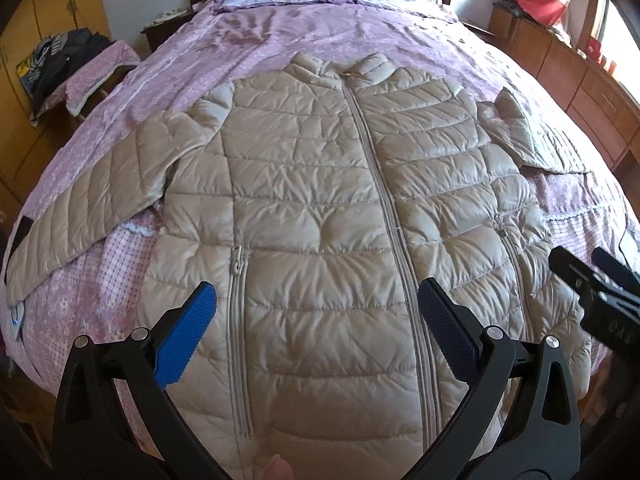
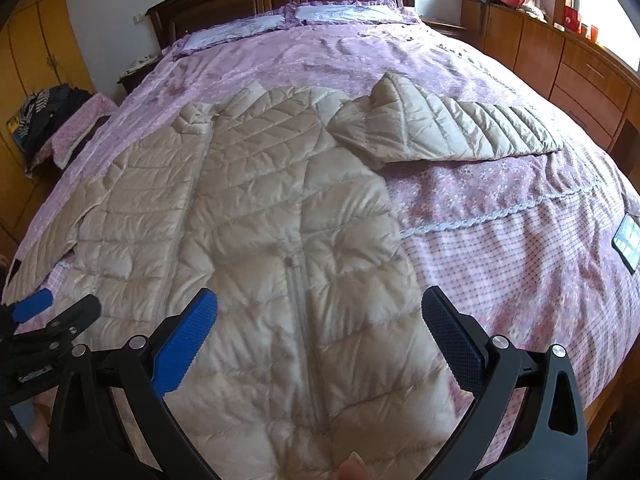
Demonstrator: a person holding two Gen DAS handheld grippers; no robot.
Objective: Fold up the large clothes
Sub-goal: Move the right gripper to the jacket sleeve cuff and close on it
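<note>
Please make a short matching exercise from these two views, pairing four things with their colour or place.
Things:
1. jacket
2. bedspread
3. phone
4. pillows

Descriptions:
A. pink and purple floral fabric
B. lying near the bed's right edge
C. beige, quilted, spread flat with the zip closed
D. at the wooden headboard

Pairs: 1-C, 2-A, 3-B, 4-D

Both the left gripper and the right gripper hover open over the jacket's hem.

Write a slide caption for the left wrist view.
Open left gripper above a zipped beige jacket spread flat on a pink bed.
</note>
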